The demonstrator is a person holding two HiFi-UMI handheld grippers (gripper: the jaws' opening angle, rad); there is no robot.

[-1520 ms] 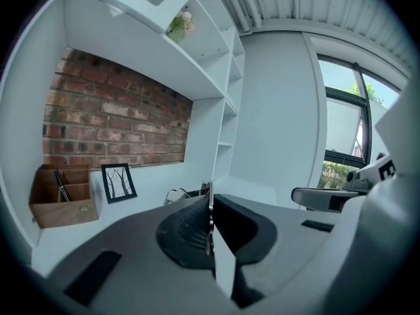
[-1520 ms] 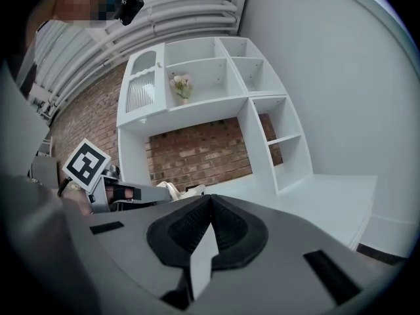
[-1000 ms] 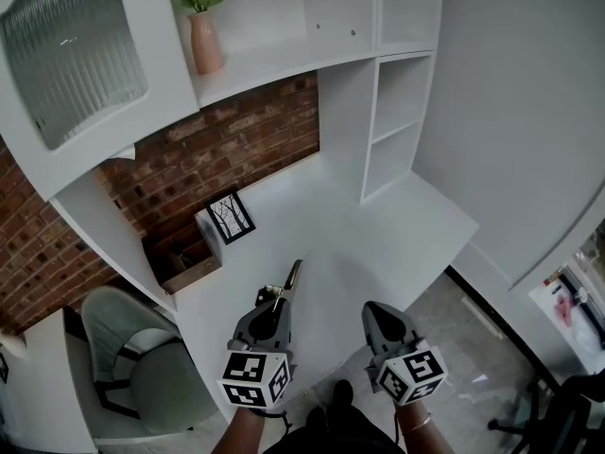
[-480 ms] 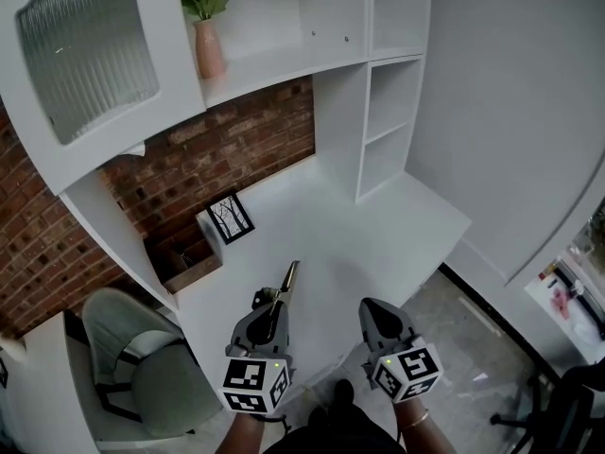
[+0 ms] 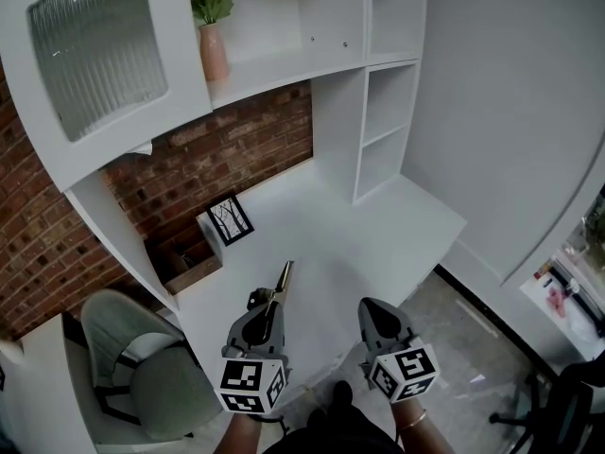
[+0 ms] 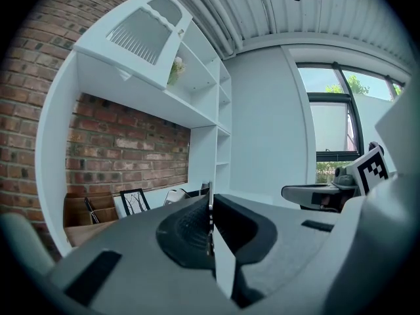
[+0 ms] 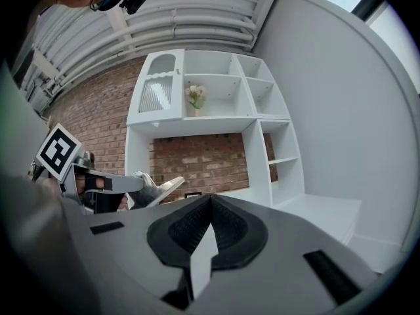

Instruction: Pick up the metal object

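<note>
Likely a home study: a white built-in desk (image 5: 378, 244) and shelves (image 5: 383, 140) against a far brick wall (image 5: 236, 149), a flower vase (image 5: 214, 53), a framed picture (image 5: 230, 218).

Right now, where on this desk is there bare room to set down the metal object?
Bare: the desk middle, between the picture frame and the open shelf unit, and its right end in front of that unit. Crowded: the left back corner by the brick wall, where the wooden box and the frame stand close together.

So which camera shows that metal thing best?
The head view: the metal object sticks out full length from the left gripper. The left gripper view sees only its thin edge; the right gripper view shows it small.
</note>
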